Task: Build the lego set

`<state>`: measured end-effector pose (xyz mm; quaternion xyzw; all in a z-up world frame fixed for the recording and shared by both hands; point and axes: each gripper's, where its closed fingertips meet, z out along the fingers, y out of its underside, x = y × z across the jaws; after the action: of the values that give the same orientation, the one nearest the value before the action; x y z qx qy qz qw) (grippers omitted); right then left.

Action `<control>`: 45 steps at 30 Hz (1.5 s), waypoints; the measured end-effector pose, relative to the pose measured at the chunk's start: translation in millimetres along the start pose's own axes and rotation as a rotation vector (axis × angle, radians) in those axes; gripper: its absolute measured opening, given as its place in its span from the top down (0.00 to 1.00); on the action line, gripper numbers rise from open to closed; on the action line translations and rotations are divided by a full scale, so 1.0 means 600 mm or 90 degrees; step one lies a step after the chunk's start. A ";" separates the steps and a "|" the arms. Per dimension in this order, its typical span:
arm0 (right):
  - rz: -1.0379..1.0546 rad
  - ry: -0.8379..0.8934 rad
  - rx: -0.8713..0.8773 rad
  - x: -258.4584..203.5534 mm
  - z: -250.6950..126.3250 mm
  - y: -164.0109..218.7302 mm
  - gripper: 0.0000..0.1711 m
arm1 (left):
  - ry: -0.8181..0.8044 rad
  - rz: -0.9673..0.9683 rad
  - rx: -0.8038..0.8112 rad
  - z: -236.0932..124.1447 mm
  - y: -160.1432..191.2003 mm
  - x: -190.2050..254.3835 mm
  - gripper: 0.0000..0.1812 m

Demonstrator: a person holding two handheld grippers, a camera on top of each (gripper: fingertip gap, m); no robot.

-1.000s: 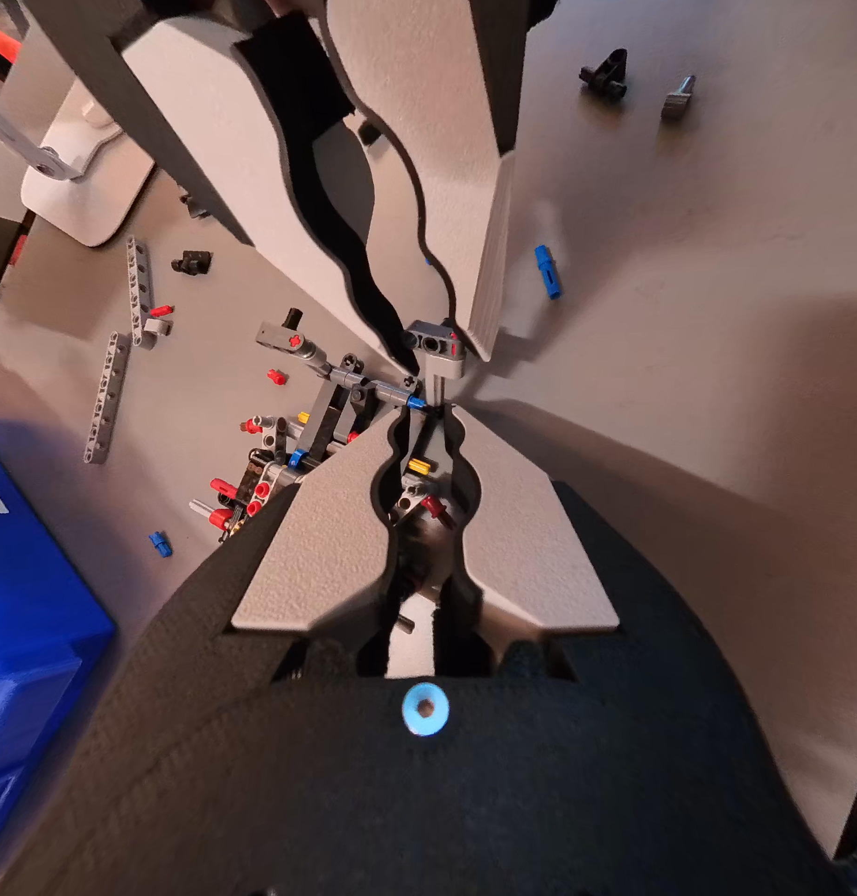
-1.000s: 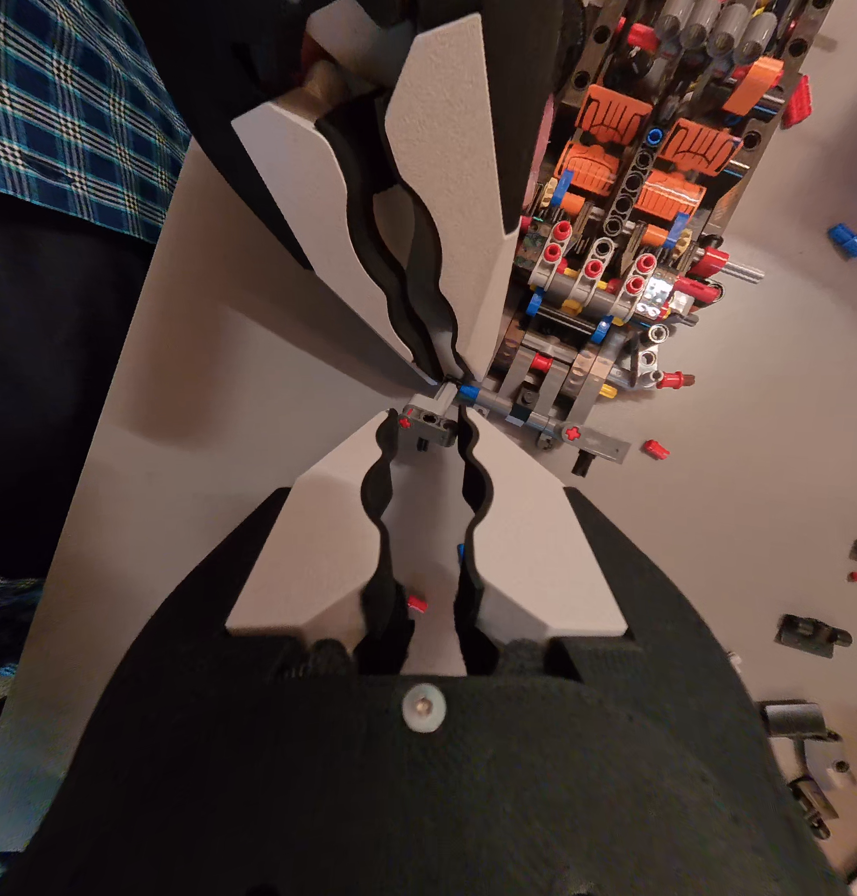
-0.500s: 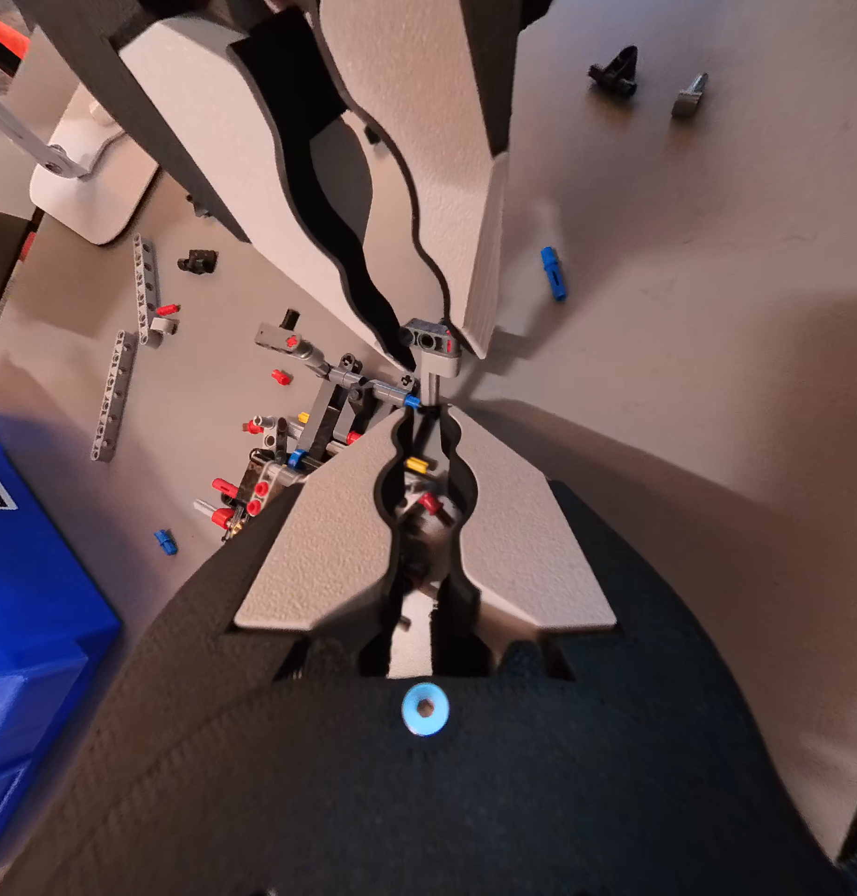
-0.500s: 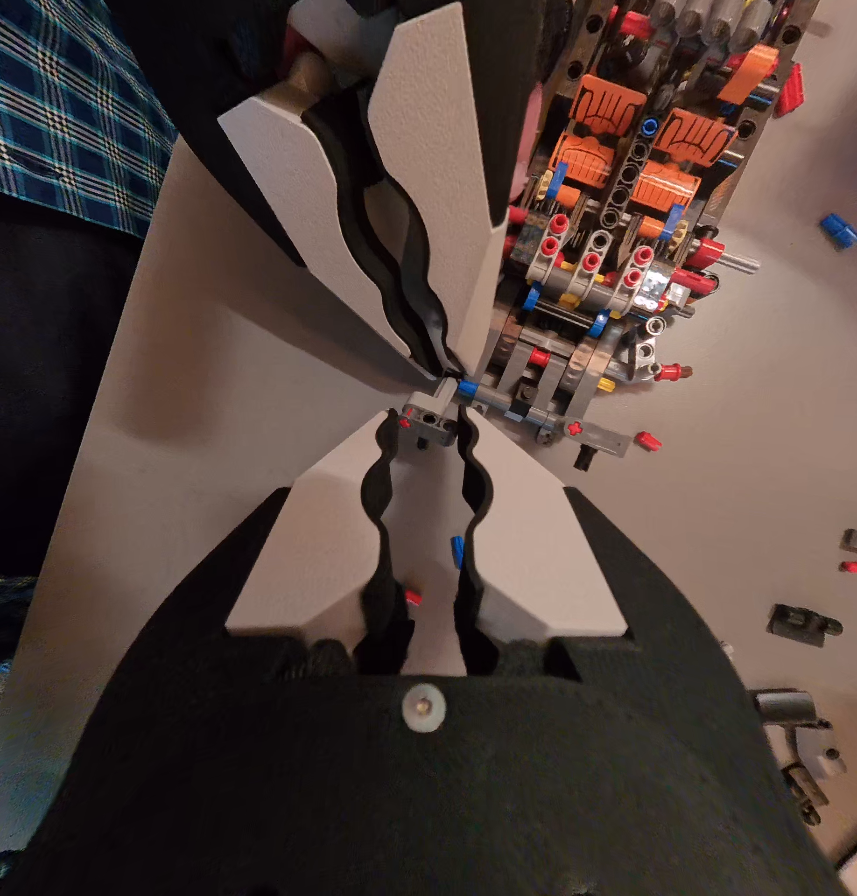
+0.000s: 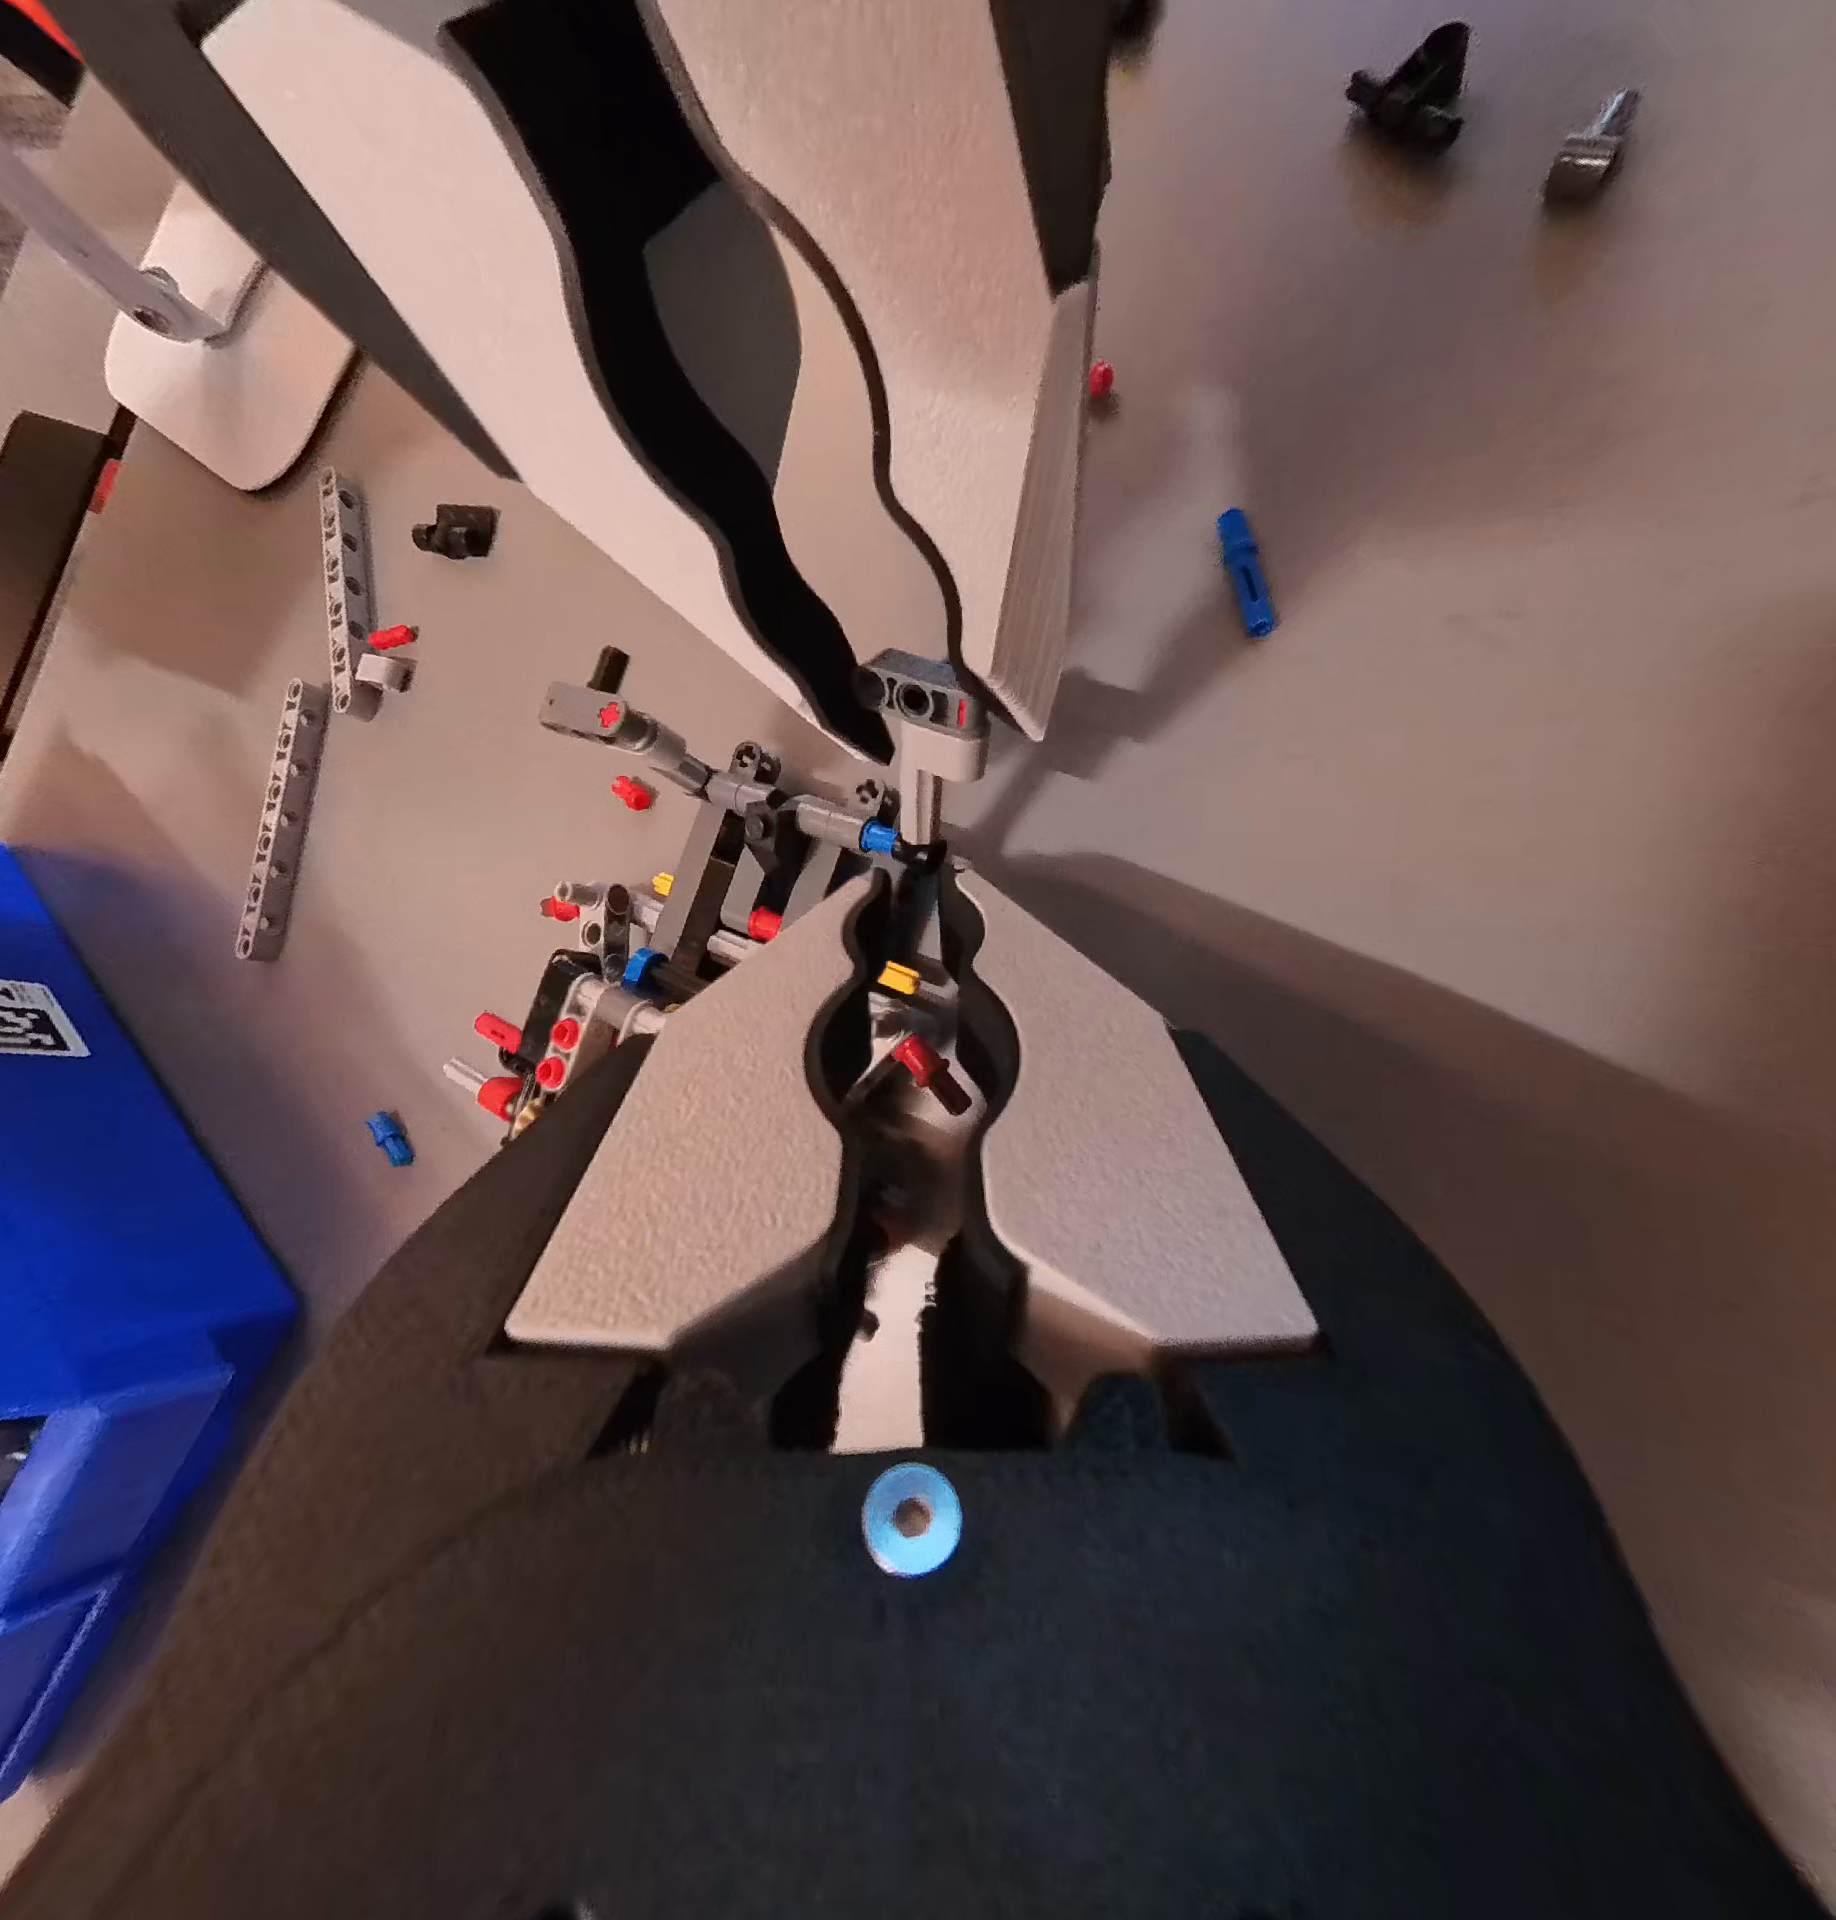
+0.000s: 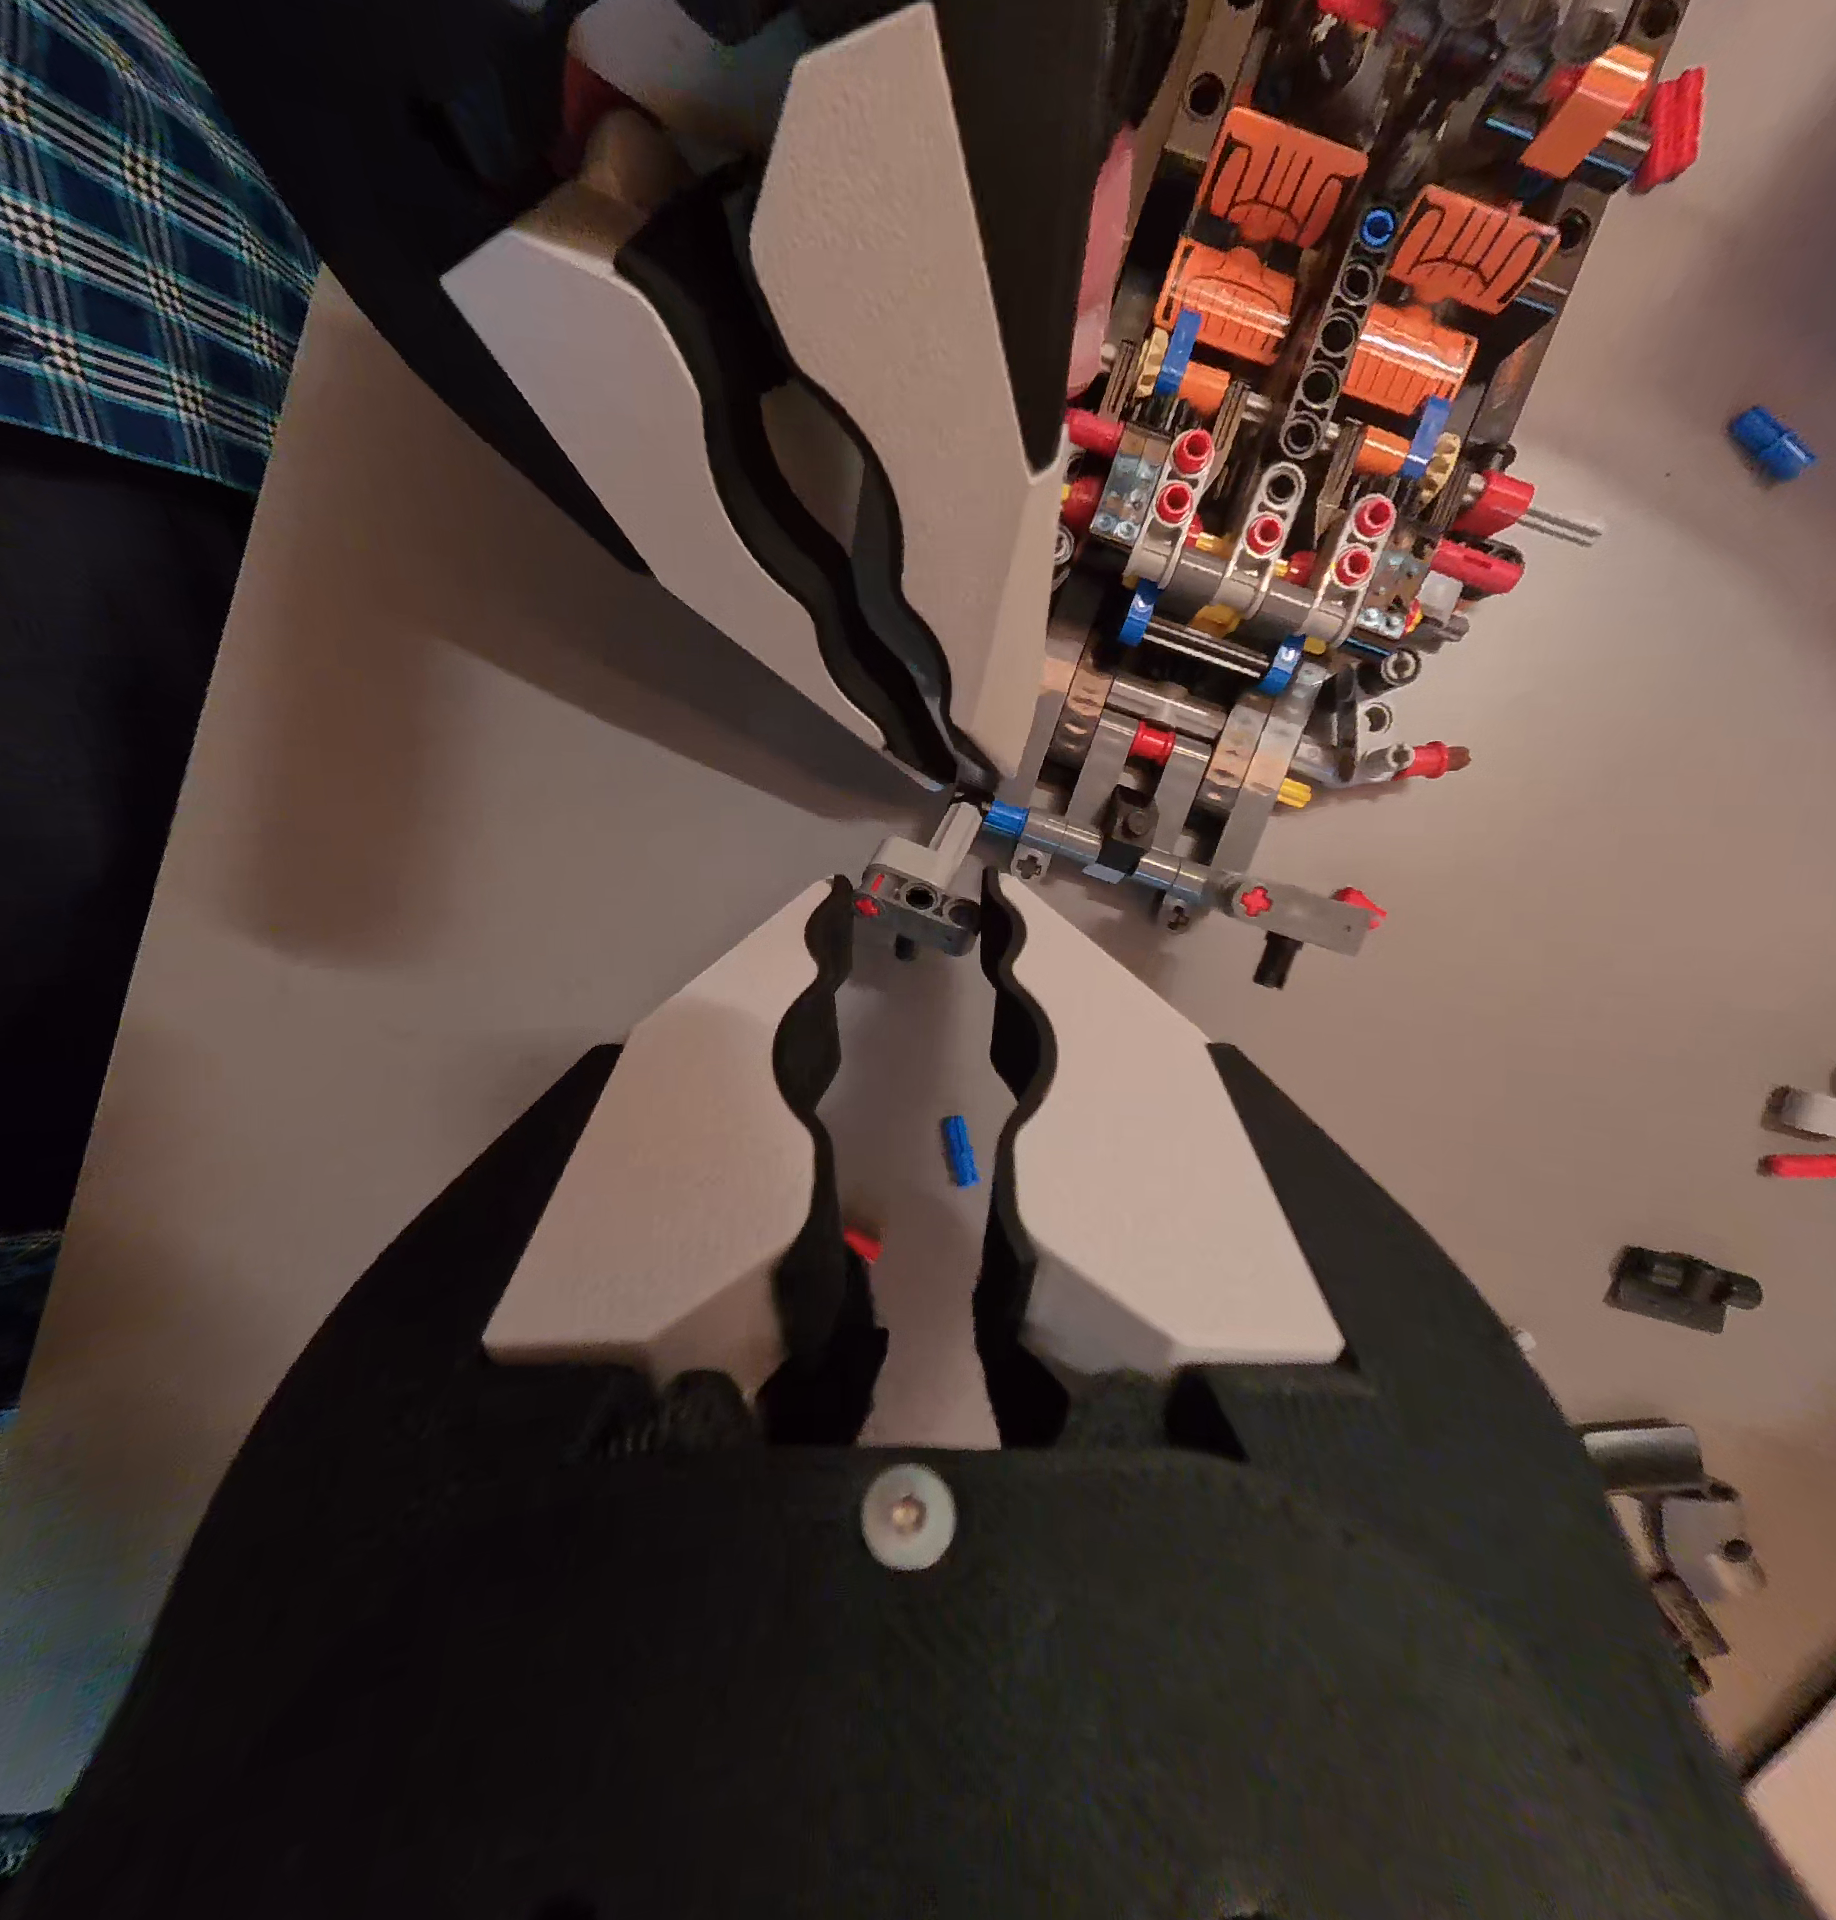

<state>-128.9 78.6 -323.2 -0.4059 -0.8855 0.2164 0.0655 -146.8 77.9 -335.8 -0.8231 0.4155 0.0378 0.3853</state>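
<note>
A partly built lego model with orange, grey and red parts lies on the pale table; its grey front linkage also shows in the left wrist view. My right gripper is shut on a small grey connector at the blue-tipped end of the model's front axle. My left gripper is shut on a thin dark part at that same axle end, tip to tip with the right gripper, which holds the connector just above. The left gripper reaches in from the top of the right wrist view.
A blue bin stands at the left. Loose grey beams, a blue pin, a black part and red pins lie around. A white stand base is at the back left. A person's plaid shirt is past the table edge. My two grippers' fingertips are within a few centimetres of each other. My right gripper's tips are some 6 centimetres from the blue pin.
Both grippers stay clamped at the axle end. The joined grippers and model have shifted slightly over the table; the blue pin now shows fully between my right fingers.
</note>
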 end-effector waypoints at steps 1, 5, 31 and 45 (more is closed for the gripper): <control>0.002 0.001 -0.005 0.002 0.000 0.002 0.87 | -0.003 0.001 0.000 0.001 0.000 -0.001 0.96; 0.004 0.001 -0.016 0.008 -0.001 0.007 0.87 | -0.008 0.007 -0.010 0.008 0.003 -0.003 0.96; -0.032 -0.039 0.019 -0.038 -0.076 -0.027 0.87 | 0.098 -0.087 0.178 -0.038 -0.092 0.014 0.93; 0.189 0.091 0.359 0.001 -0.179 -0.078 0.82 | 0.216 -0.334 0.455 -0.116 -0.147 -0.044 0.97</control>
<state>-130.3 87.9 -206.3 -0.5103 -0.7152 0.4312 0.2052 -119.1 80.3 -224.1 -0.7108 0.2375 -0.3412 0.5674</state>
